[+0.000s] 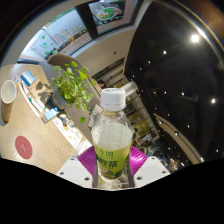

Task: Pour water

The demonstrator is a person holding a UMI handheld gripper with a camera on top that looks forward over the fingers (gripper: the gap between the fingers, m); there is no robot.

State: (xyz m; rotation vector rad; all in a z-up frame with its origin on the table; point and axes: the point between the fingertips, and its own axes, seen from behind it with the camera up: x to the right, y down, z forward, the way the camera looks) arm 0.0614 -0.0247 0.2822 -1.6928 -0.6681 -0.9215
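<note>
Because the water had to be carried before pouring, the gripper (111, 160) was clenched on the bottle (111, 140), both purple pads (88, 158) pressing its label. It stood upright, capped, lifted clear of the wooden table (40, 135); a potted plant (73, 85) stood beyond the bottle.

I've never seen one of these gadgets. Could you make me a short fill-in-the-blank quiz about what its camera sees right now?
1. The gripper holds a clear plastic bottle with a ____ cap.
2. The bottle's label is mostly ____.
3. The pads on the fingers pressing the bottle are ____.
4. Beyond the bottle, on the wooden table, stands a leafy green ____.

Missing words: white; green; magenta; plant
</note>
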